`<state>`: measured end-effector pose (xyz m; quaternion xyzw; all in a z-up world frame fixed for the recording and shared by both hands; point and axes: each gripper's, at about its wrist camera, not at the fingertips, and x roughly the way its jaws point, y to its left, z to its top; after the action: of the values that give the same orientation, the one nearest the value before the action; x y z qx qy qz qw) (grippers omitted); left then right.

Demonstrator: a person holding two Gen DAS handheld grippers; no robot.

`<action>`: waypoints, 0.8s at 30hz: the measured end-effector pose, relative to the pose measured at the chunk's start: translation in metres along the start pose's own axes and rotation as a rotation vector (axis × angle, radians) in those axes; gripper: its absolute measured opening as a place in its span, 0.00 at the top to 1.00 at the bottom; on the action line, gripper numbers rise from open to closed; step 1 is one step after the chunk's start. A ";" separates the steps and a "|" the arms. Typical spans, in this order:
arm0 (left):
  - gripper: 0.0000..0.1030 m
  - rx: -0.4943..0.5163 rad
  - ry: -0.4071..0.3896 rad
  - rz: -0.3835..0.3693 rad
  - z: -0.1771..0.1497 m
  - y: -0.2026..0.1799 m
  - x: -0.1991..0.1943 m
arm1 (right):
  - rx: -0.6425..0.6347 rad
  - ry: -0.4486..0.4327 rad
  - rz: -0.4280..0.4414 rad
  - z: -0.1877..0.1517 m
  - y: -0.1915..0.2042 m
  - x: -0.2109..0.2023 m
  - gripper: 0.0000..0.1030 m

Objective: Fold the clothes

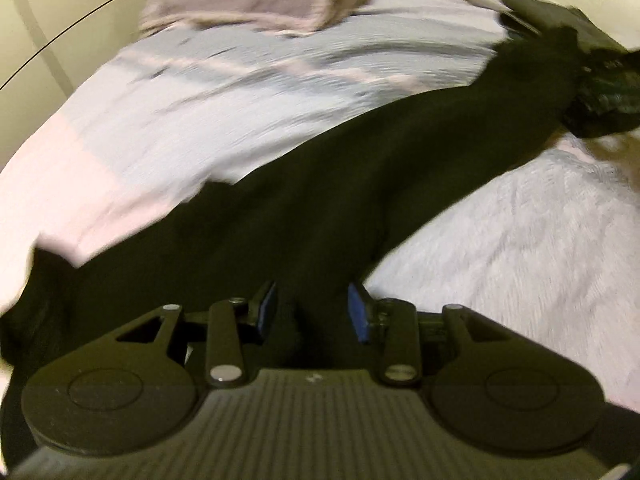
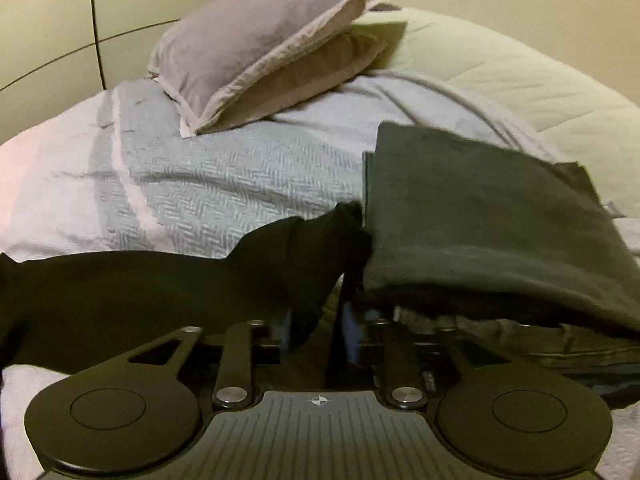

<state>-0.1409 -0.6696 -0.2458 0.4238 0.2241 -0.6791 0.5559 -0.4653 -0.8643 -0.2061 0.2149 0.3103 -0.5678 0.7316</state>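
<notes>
A long black garment hangs stretched over the bed, running from my left gripper up to my right gripper at the far right. The left jaws are shut on a bunched part of it, and cloth fills the gap between the blue pads. In the right wrist view the same black garment trails off to the left. One end of it passes between the fingers of my right gripper. It lies against the left finger, and bedding shows through a gap beside the right pad, so these jaws stand open.
A folded dark grey garment lies on a stack of clothes just right of the right gripper. Two mauve pillows rest at the head of the blue-grey bed cover. A pale green quilt sits at the back right and a white fuzzy blanket nearer.
</notes>
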 end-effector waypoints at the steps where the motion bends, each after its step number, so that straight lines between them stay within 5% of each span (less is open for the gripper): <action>1: 0.66 -0.043 0.014 0.022 -0.012 0.007 -0.013 | -0.004 -0.001 0.001 -0.001 0.001 -0.005 0.65; 13: 0.62 -0.384 0.169 0.315 -0.197 0.107 -0.187 | -0.047 0.101 0.204 -0.029 0.091 -0.083 0.63; 20: 0.54 -0.255 0.277 0.472 -0.351 0.180 -0.271 | -0.177 0.069 0.393 -0.053 0.238 -0.153 0.62; 24: 0.53 -0.092 0.348 0.514 -0.435 0.232 -0.286 | -0.238 0.055 0.439 -0.084 0.338 -0.202 0.62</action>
<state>0.2265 -0.2357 -0.2066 0.5508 0.2317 -0.4229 0.6812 -0.1898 -0.5784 -0.1386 0.2048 0.3408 -0.3484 0.8489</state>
